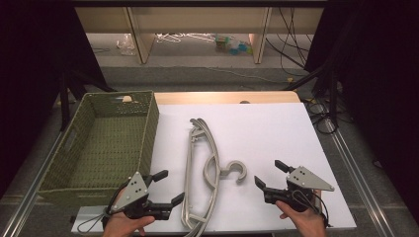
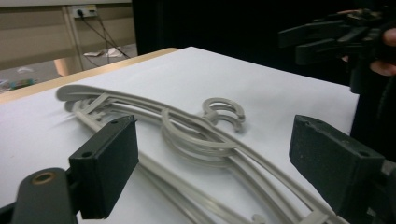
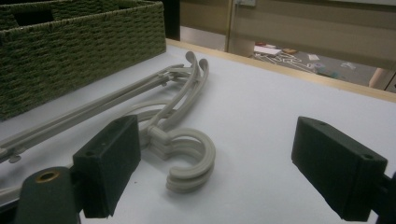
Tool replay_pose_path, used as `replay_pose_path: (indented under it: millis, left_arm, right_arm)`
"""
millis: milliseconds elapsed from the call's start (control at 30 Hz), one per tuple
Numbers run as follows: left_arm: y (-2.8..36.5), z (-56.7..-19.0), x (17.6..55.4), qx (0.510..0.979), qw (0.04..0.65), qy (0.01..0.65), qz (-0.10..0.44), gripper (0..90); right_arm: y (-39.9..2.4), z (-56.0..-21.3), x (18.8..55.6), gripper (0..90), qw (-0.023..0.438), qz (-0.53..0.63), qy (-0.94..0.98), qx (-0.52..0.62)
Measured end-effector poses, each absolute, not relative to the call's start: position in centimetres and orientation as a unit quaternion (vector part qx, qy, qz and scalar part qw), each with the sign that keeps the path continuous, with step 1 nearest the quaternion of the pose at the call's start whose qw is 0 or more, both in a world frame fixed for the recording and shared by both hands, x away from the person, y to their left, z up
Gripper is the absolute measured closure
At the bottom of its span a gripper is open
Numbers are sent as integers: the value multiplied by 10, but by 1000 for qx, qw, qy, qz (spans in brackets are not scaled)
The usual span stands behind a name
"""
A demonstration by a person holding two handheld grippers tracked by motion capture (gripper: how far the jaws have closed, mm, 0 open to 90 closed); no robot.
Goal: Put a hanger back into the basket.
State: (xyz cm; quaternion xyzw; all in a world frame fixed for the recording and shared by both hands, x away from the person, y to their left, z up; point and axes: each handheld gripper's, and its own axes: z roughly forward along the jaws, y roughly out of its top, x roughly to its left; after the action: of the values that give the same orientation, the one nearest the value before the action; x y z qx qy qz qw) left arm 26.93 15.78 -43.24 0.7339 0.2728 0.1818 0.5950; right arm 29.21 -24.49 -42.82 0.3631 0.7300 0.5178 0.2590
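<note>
While both hands hang back at the near edge of the white table (image 1: 276, 128), the high view shows a stack of grey plastic hangers (image 1: 201, 173) lying between them, hooks pointing toward three o'clock, with the green woven basket (image 1: 148, 128) at about ten o'clock from the stack. The left gripper (image 1: 165, 186) and the right gripper (image 1: 269, 173) both stand wide open, gripping nothing.

From the left gripper view, the hangers (image 2: 196, 140) lie nested and overlapping just beyond the spread jaws. I judge a grab here could catch one hanger alone, or drag the whole tangle sideways off the near edge.

From the right gripper view, the stacked hooks (image 3: 191, 158) sit between the open jaws at about eleven o'clock, untouched. The hooks are round and smooth, so a pinch there may slip or split the stack. The basket (image 3: 84, 56) wall stands close behind.
</note>
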Motion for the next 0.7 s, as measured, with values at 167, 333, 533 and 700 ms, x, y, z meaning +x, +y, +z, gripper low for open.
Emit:
replay_pose_path:
  millis: [167,333,533,700]
  left_arm:
    - [141,-426,264,754,580,263,162,156]
    - [114,-423,264,799,521,269,135,177]
    - [88,-429,271,830,472,275,111,210]
    - [70,-426,273,857,433,252,122,234]
  right_arm:
    - [-245,-428,292,166,259,515,731,365]
    - [-244,-429,292,167,264,516,728,367]
    - [-244,-429,292,170,261,514,731,365]
    - [-243,-429,292,172,255,513,736,362]
